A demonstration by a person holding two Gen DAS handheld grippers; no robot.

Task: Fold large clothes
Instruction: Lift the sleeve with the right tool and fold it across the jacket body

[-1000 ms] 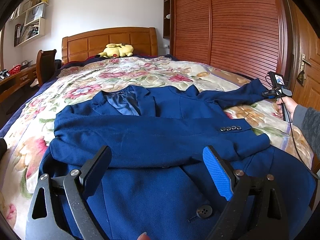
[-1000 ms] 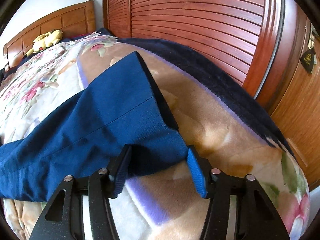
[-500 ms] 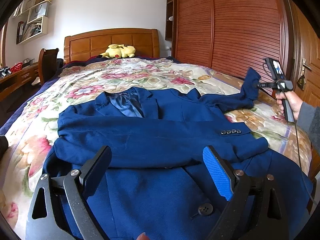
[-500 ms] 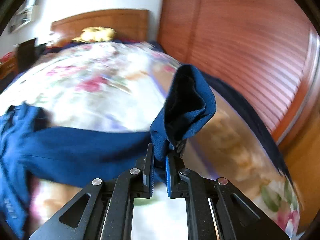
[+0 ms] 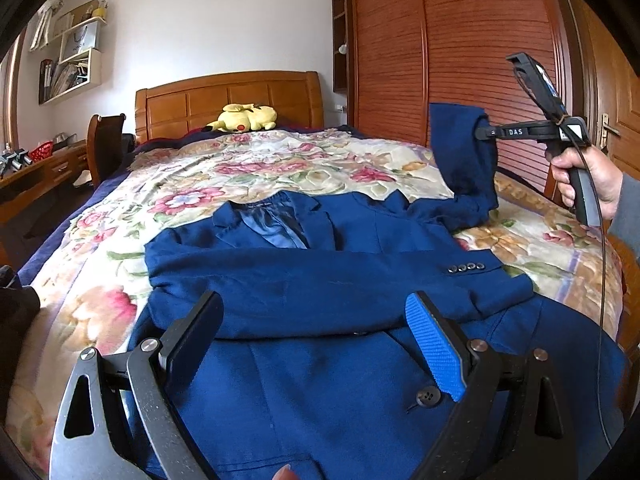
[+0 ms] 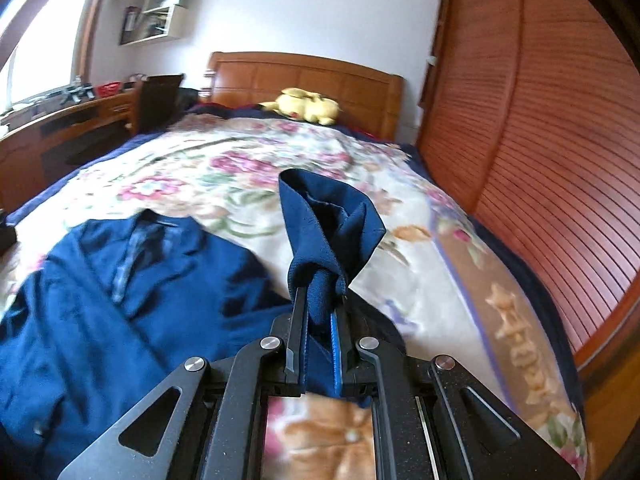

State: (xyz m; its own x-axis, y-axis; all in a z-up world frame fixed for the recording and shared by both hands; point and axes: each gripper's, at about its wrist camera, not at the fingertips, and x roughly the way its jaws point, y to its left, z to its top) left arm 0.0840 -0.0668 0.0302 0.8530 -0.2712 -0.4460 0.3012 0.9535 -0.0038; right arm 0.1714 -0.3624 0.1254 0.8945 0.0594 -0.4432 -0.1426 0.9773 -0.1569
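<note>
A dark blue suit jacket (image 5: pixel 304 292) lies face up on the floral bedspread (image 5: pixel 256 168), one sleeve folded across its chest with cuff buttons (image 5: pixel 466 267) showing. My left gripper (image 5: pixel 316 344) hovers open over the jacket's lower front, nothing between its fingers. My right gripper (image 6: pixel 320 300) is shut on the cuff end of the other sleeve (image 6: pixel 326 224), lifted well above the bed. In the left wrist view that raised sleeve (image 5: pixel 464 152) hangs from the right gripper (image 5: pixel 482 133), held by a hand (image 5: pixel 588 176) at the right.
A yellow plush toy (image 5: pixel 244 117) lies by the wooden headboard (image 5: pixel 228 98). A slatted wooden wardrobe (image 5: pixel 460 48) runs along the bed's right side. A desk and chair (image 5: pixel 105 148) stand at the left, with wall shelves (image 5: pixel 72 60) above.
My right gripper shut on the sleeve cuff, then lifted it off the bed and swung it toward the jacket body. The left gripper rose slightly and stayed open.
</note>
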